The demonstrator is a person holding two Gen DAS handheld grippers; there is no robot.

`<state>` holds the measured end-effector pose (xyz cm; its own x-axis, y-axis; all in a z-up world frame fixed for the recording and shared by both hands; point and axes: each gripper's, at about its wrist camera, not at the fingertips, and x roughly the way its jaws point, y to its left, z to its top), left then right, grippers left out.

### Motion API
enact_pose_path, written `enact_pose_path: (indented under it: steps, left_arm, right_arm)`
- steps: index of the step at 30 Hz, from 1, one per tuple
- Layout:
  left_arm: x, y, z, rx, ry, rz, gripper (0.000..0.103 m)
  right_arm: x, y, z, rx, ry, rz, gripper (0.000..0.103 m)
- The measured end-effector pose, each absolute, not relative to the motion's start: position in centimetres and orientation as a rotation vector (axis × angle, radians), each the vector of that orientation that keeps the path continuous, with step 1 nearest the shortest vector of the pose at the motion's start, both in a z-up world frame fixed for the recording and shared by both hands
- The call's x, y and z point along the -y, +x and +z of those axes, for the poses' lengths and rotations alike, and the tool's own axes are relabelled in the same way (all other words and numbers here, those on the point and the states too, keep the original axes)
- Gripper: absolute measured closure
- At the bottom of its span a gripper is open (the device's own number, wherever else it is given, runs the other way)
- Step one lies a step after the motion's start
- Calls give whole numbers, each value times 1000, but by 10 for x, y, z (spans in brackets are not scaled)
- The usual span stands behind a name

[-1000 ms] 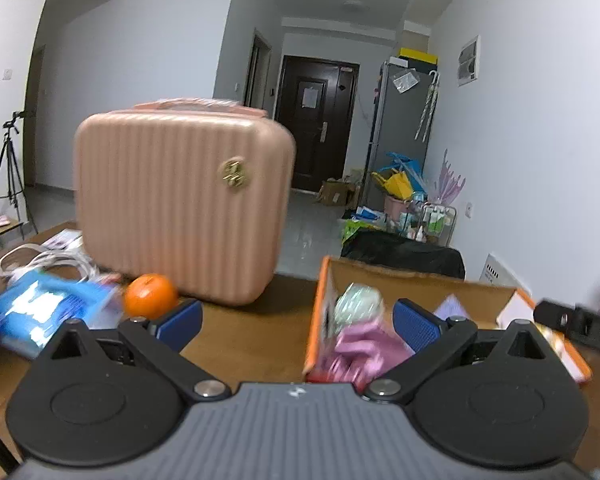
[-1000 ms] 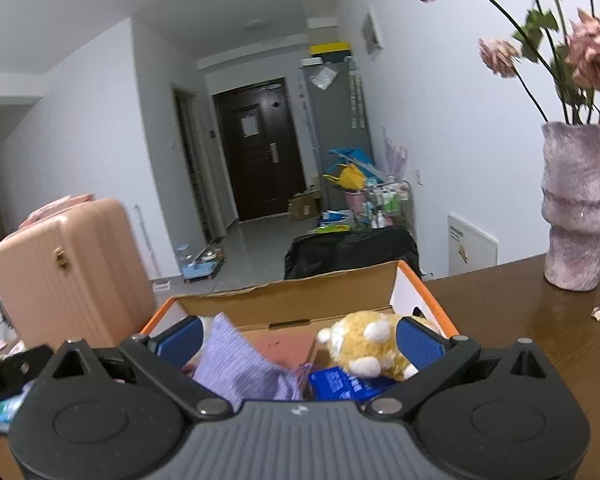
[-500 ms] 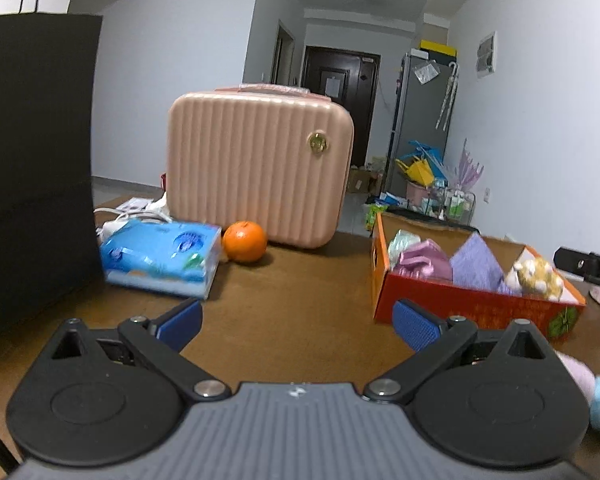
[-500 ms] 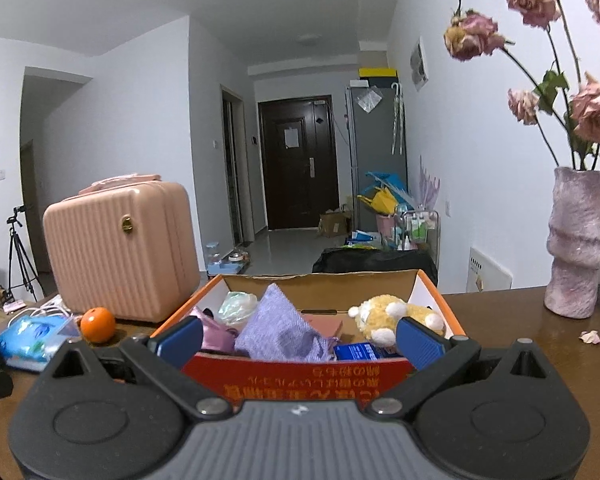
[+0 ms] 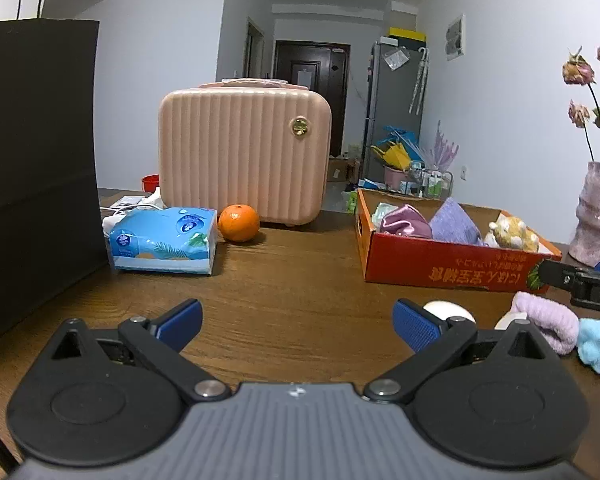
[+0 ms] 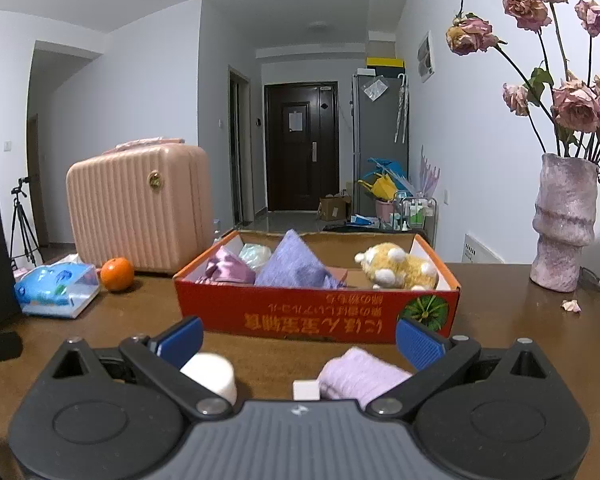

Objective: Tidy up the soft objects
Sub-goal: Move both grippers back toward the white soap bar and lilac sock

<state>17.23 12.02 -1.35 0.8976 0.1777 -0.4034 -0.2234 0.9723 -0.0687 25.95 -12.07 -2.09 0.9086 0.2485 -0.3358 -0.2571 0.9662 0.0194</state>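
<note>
An orange cardboard box [image 6: 316,312] on the brown table holds a purple cloth [image 6: 292,264], a pink pouch [image 6: 224,268] and a yellow plush toy [image 6: 396,268]; it also shows in the left wrist view [image 5: 444,264]. A lilac knitted piece [image 6: 360,372] and a white cylinder [image 6: 212,372] lie in front of the box, just under my right gripper [image 6: 298,340], which is open and empty. My left gripper [image 5: 296,320] is open and empty over bare table. A light blue soft piece [image 5: 598,344] lies beside the lilac one [image 5: 548,320].
A pink hard case [image 5: 244,156], an orange [image 5: 238,222] and a blue tissue pack [image 5: 164,240] stand at the back left. A black paper bag [image 5: 36,168] fills the left side. A vase of dried roses [image 6: 564,224] stands at the right.
Both grippers have pulled back from the box toward the near side of the table. The lilac piece, white cylinder and blue piece have come into view.
</note>
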Motion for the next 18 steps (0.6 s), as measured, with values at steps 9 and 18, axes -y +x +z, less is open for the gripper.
enact_pose_path:
  steps: [9, 18]
  left_arm:
    - [-120, 172, -17, -419, -96, 165, 0]
    - [-127, 172, -18, -417, -90, 162, 0]
  right_arm:
    - [105, 250, -32, -390, -46, 264, 0]
    - [99, 243, -37, -406, -51, 290, 0]
